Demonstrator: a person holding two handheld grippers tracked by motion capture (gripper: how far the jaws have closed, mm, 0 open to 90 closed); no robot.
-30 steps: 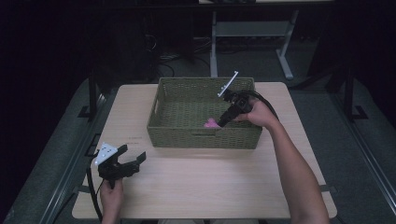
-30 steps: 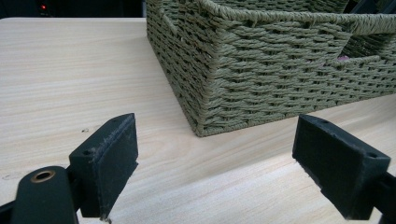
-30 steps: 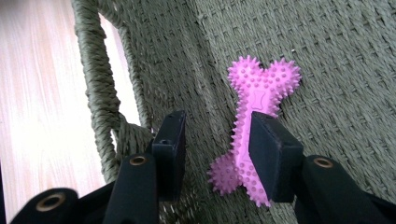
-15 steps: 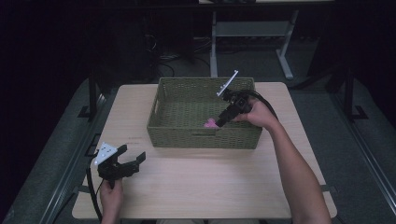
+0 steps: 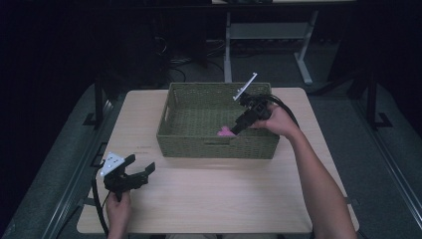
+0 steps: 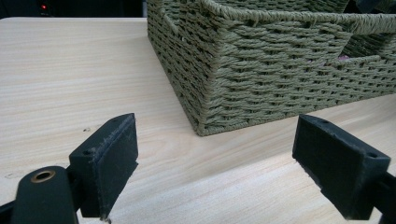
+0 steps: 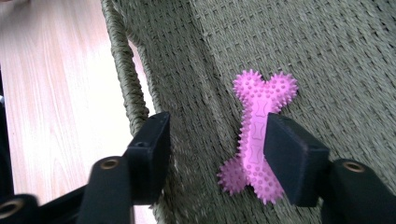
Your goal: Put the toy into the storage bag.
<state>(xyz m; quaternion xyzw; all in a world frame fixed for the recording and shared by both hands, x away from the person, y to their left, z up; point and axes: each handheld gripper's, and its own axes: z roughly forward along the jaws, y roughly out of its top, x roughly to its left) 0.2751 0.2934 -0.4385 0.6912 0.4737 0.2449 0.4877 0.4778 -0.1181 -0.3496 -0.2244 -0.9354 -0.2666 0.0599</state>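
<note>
A pink spiky bone-shaped toy lies on the floor of the woven green basket, near its front wall. My right gripper reaches down into the basket over the toy. Its jaws have just been opening. The toy lies against the right-hand pad, with a wide gap to the other pad, so nothing is gripped. In the high view that gripper points down and left. My left gripper rests low at the table's front left, wide open, facing a basket corner.
The basket stands at the back middle of the light wooden table. A person's right forearm crosses the table's right side. A metal desk frame stands on the dark floor behind.
The right gripper has shifted only slightly over the pink toy in the basket. The left hand and its gripper have stayed where they were.
</note>
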